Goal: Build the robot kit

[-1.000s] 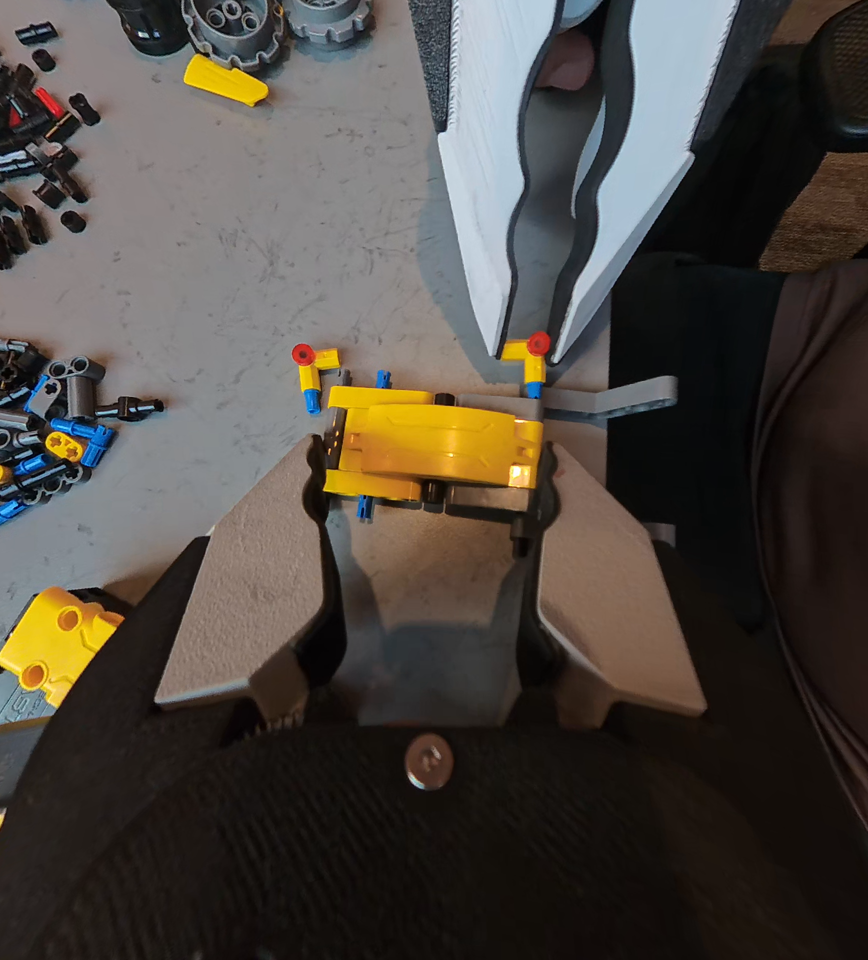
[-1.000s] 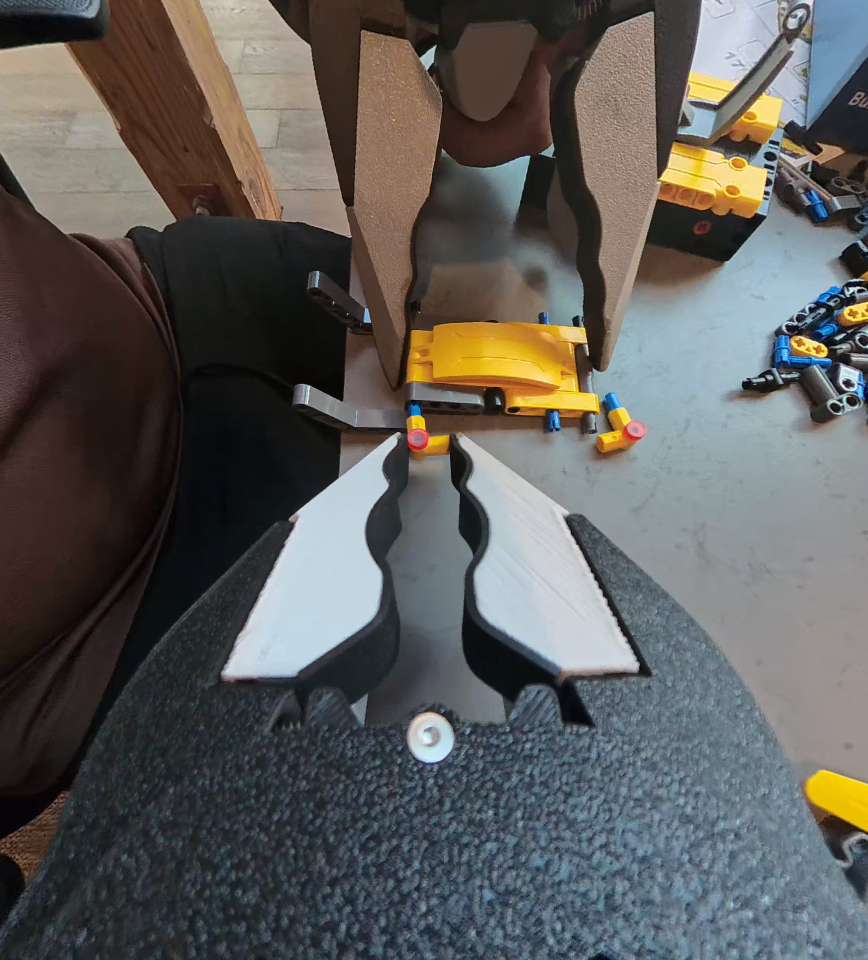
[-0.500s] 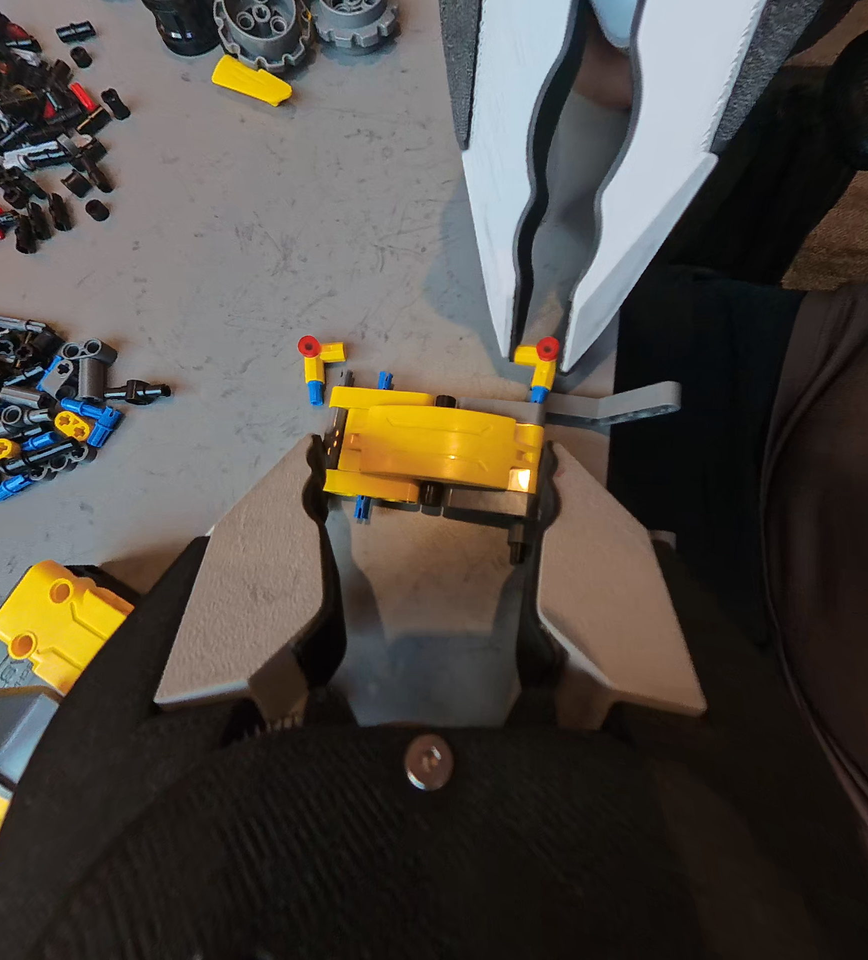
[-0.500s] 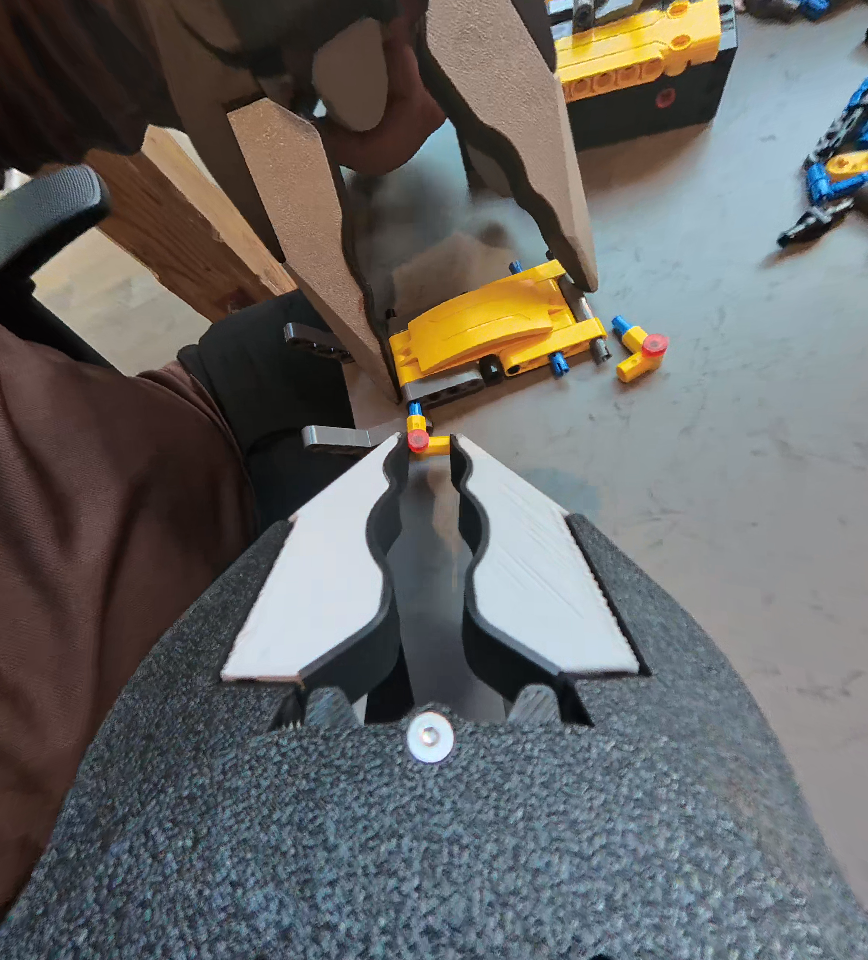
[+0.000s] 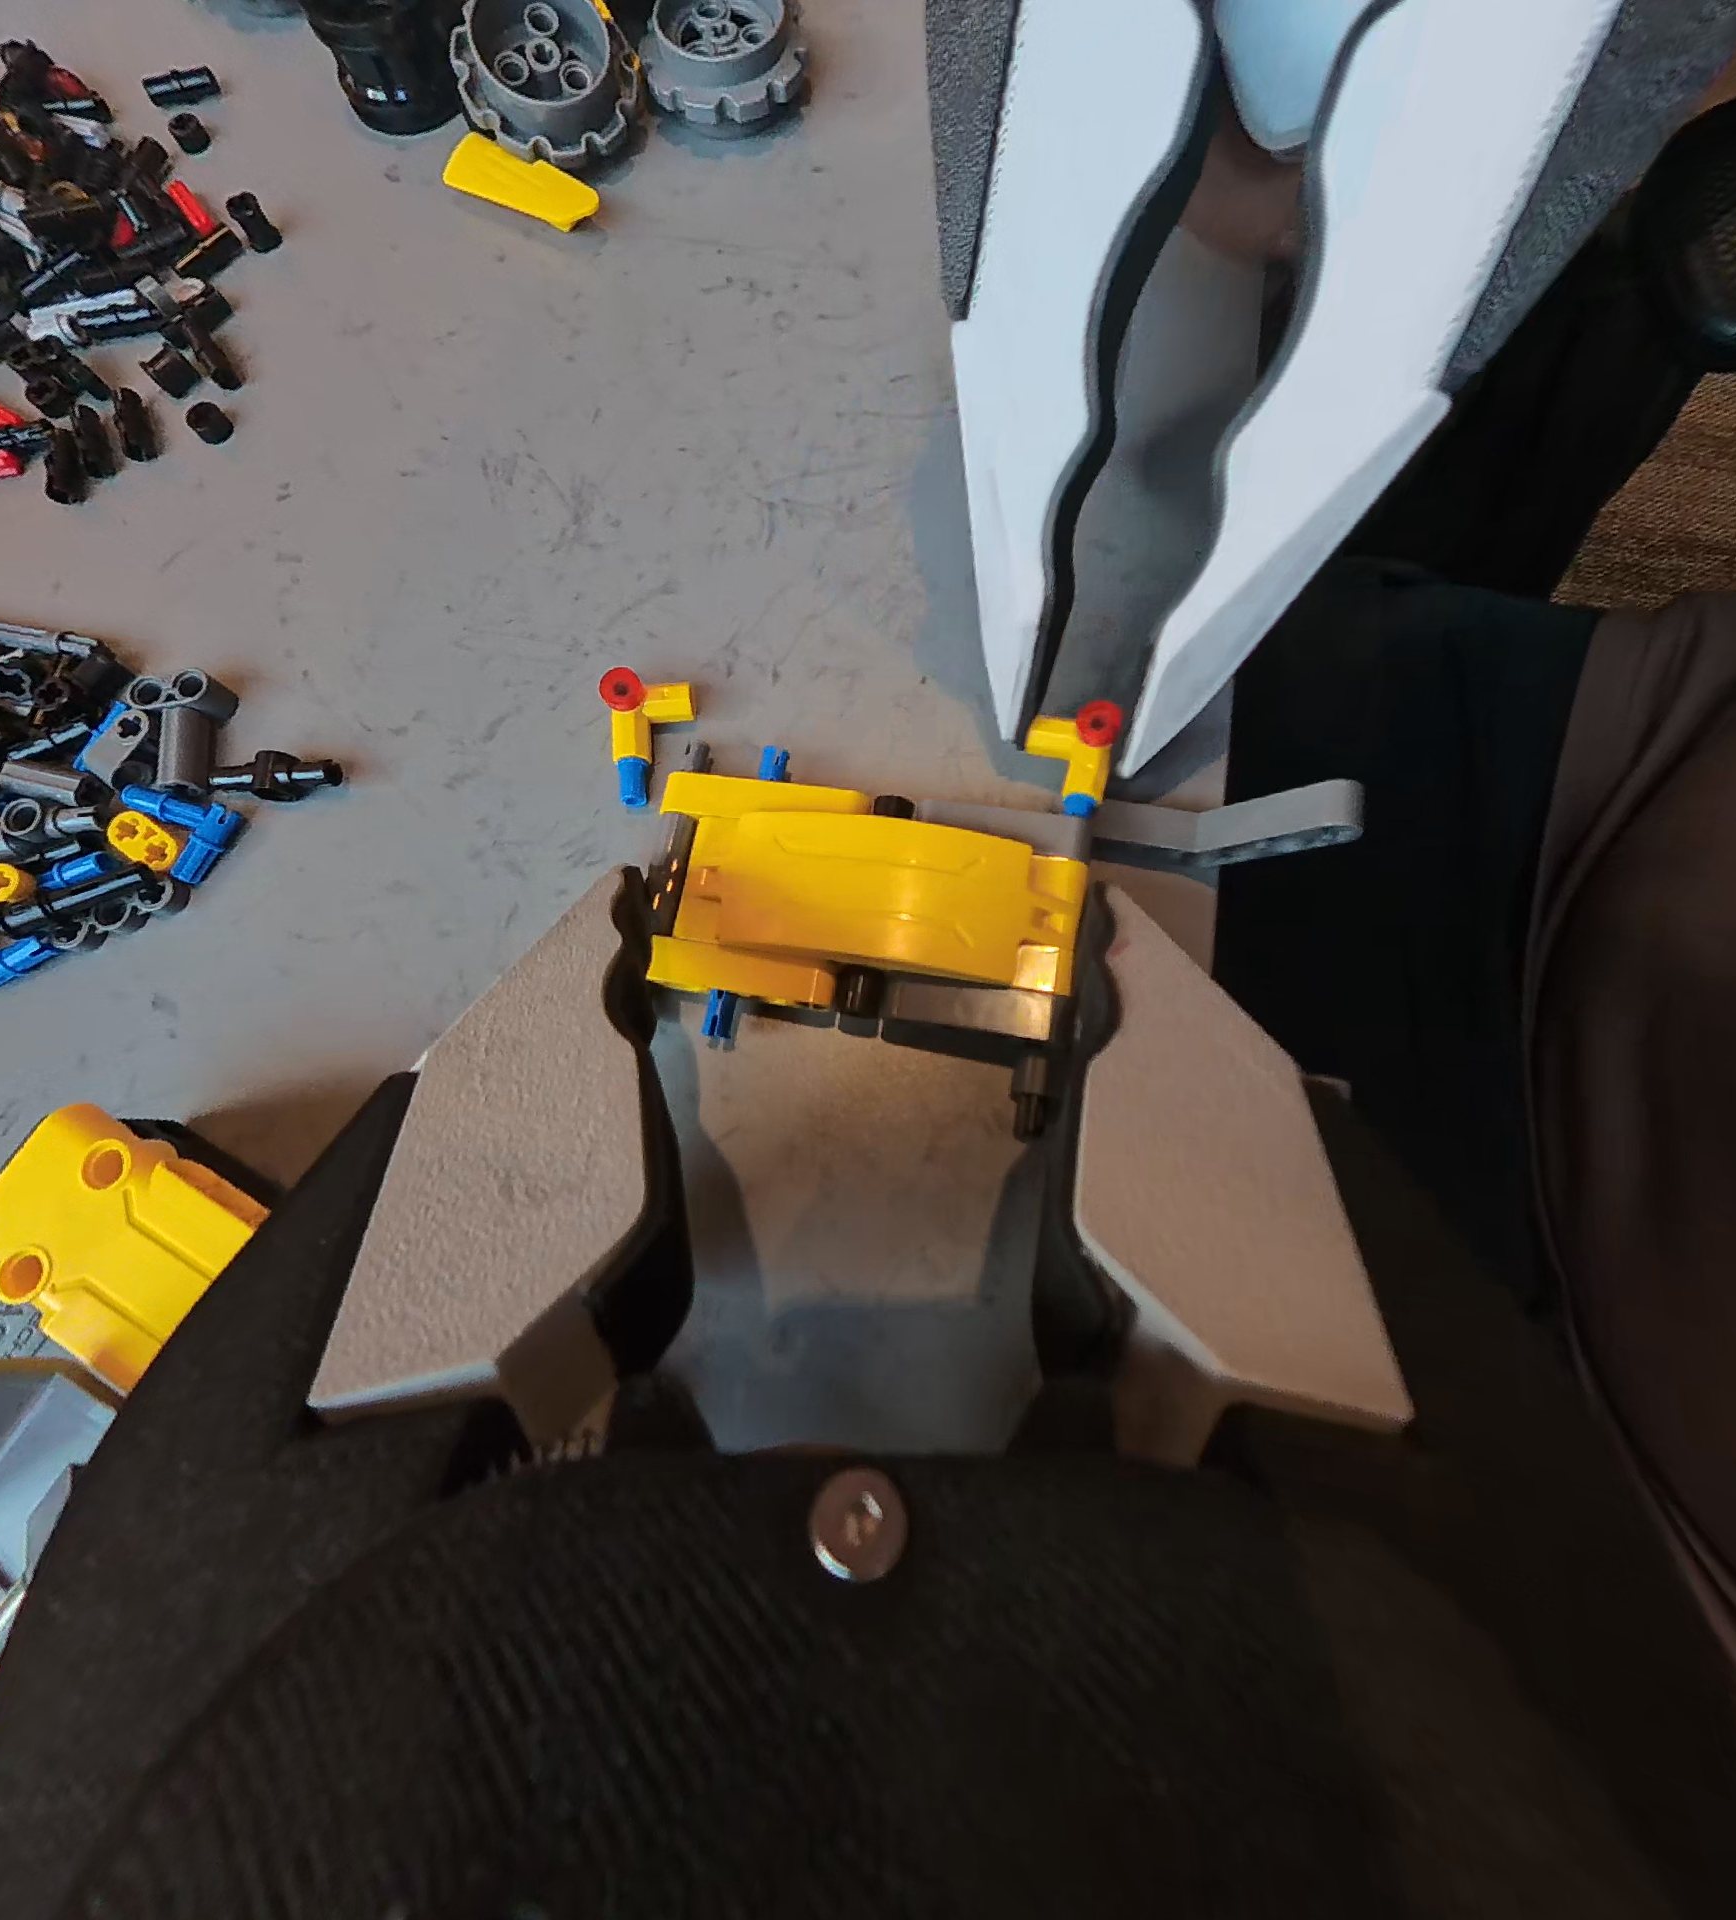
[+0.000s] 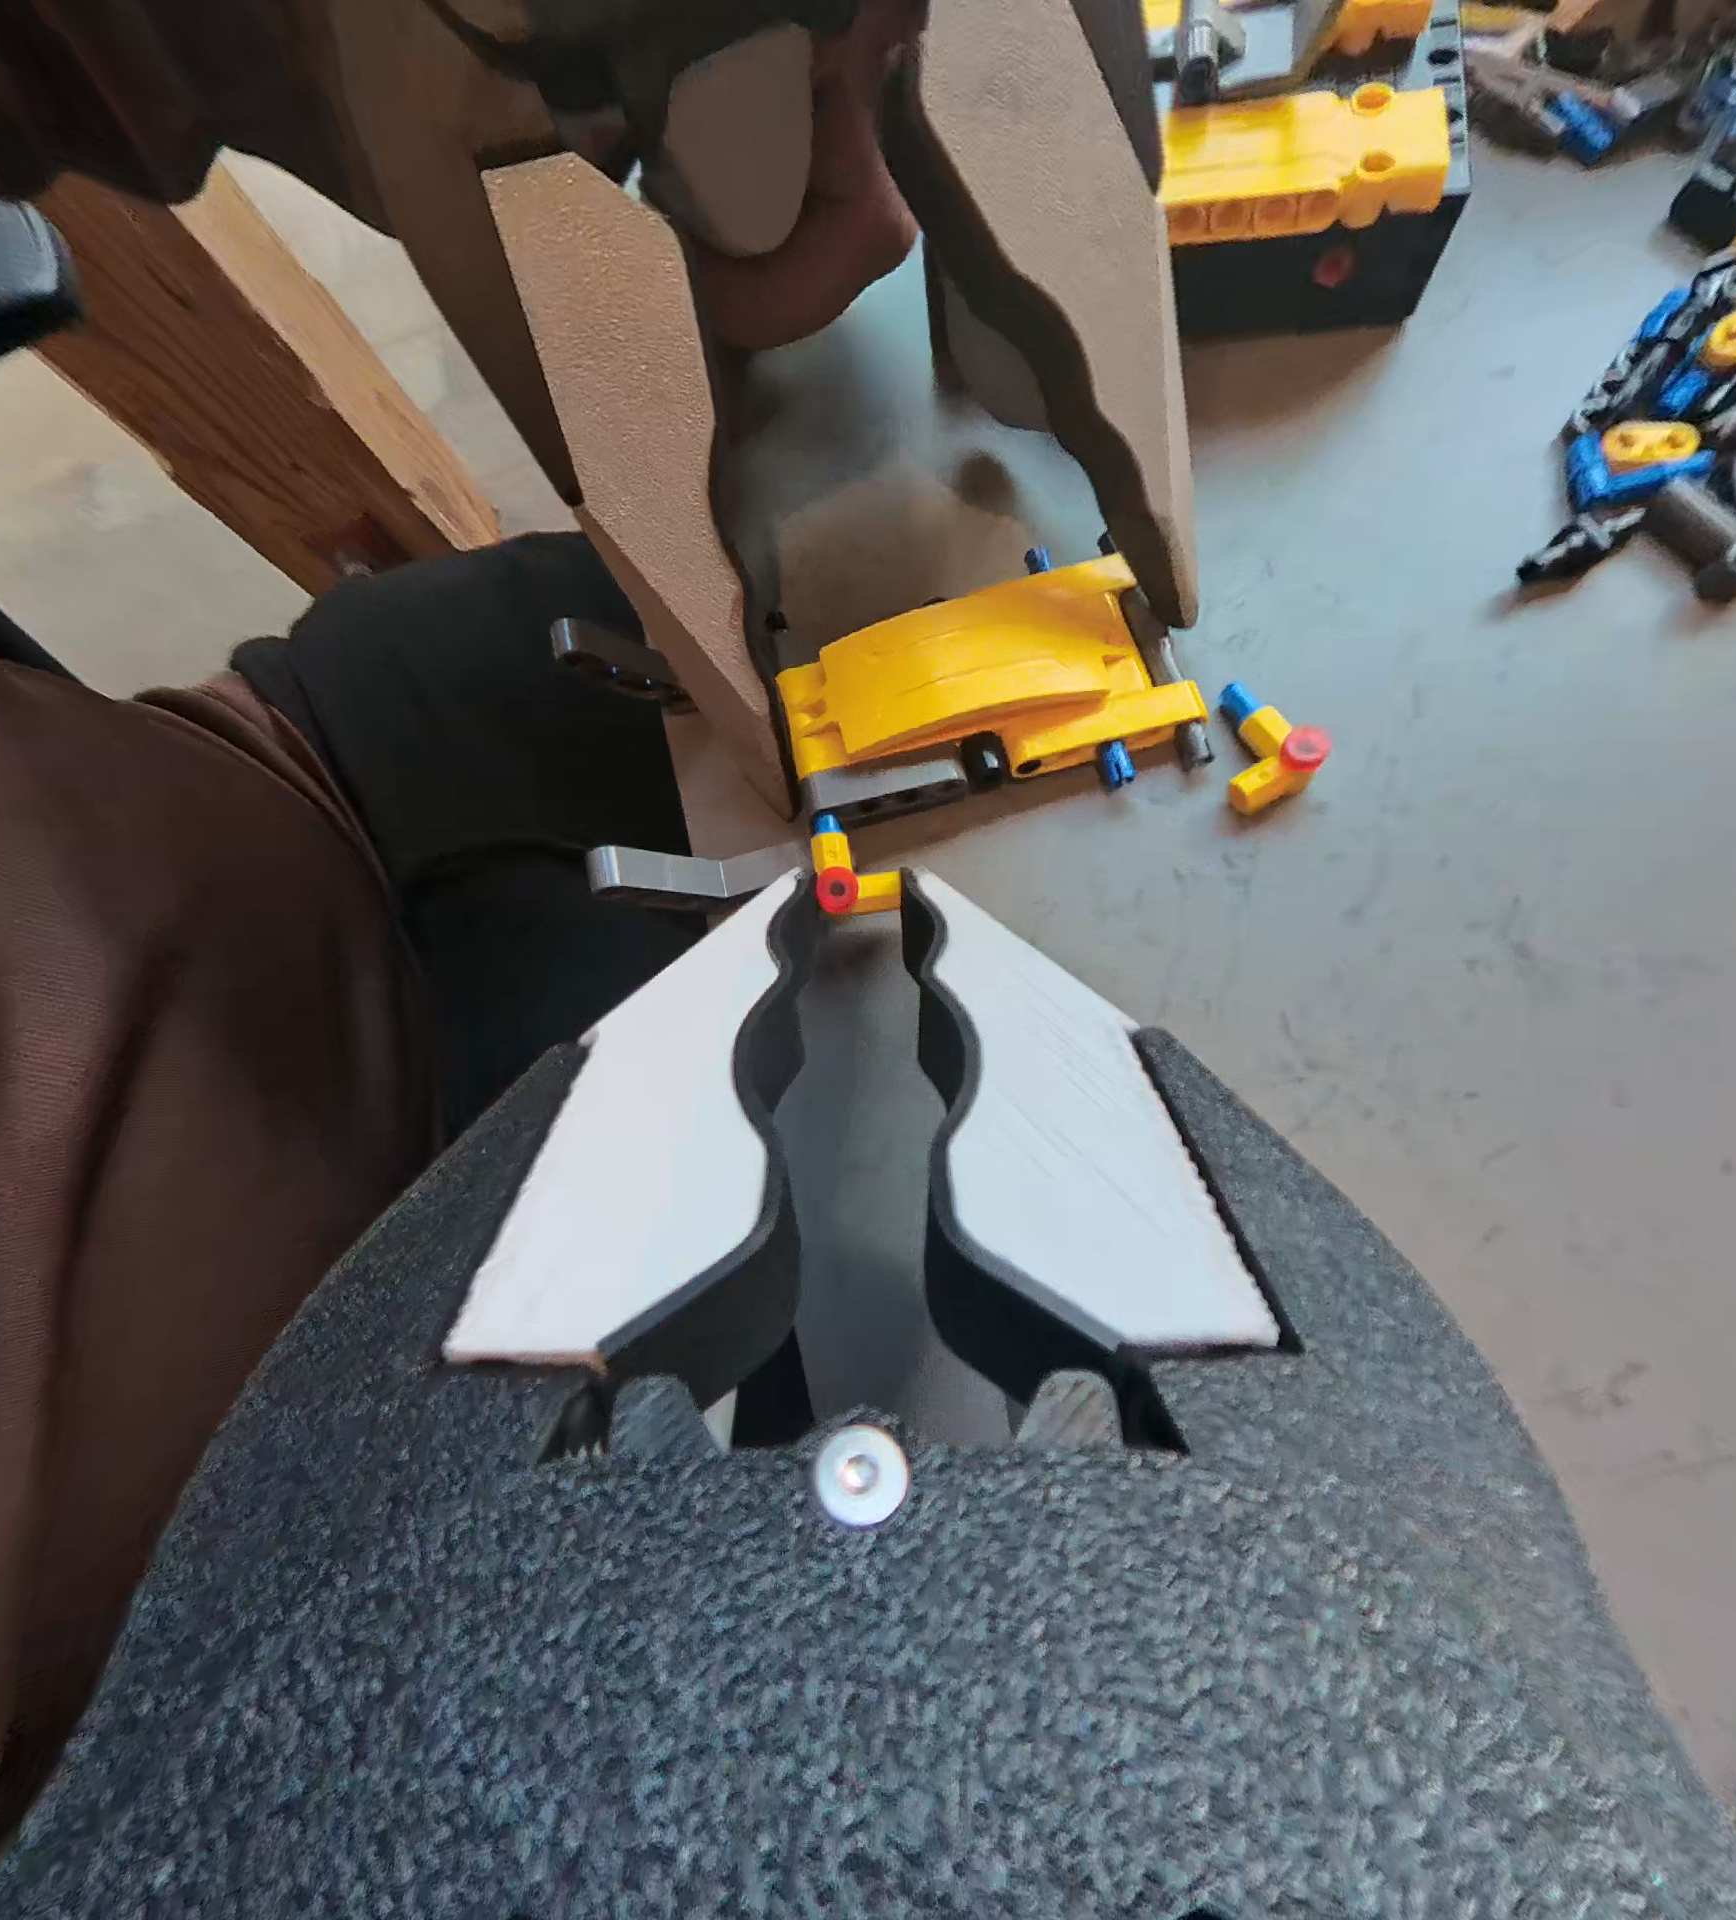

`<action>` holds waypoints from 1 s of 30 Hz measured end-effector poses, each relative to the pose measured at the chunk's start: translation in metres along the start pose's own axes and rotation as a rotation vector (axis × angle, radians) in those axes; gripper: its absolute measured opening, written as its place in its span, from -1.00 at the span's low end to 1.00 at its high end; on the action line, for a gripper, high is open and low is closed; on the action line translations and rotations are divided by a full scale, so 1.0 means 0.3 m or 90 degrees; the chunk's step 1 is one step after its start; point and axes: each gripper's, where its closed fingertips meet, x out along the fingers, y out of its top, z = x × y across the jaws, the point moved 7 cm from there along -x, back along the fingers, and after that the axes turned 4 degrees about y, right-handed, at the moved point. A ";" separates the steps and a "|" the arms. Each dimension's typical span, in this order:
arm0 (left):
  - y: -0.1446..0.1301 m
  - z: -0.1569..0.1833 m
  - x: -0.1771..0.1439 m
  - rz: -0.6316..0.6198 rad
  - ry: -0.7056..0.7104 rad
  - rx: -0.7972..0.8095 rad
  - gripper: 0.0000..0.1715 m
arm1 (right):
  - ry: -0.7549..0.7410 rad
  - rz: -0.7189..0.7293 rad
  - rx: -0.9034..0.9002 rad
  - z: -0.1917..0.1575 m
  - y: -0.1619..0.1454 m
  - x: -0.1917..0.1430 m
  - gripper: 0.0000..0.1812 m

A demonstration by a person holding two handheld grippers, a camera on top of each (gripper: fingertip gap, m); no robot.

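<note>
Left wrist view: left claw (image 5: 869, 935) clamps the yellow assembly (image 5: 869, 899) on the bench (image 5: 531, 520); right claw (image 6: 851, 902) pinches a small yellow elbow piece (image 6: 848, 883).

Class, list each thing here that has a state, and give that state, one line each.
left hand-held gripper: shut on yellow assembly, which lies flat on the table.
right hand-held gripper: shut on yellow elbow piece.
second elbow piece: loose, lying flat.
</note>
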 end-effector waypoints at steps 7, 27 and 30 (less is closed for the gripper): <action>-0.001 0.001 -0.001 0.002 0.005 -0.003 -0.07 | -0.027 -0.012 -0.095 -0.007 0.016 0.012 -0.84; 0.070 0.040 0.056 -0.011 0.074 -0.020 -0.07 | -0.073 0.022 -0.084 0.022 -0.047 -0.109 -0.73; 0.099 0.052 0.078 -0.016 0.081 -0.005 -0.21 | -0.085 0.053 -0.008 0.036 -0.095 -0.172 -0.73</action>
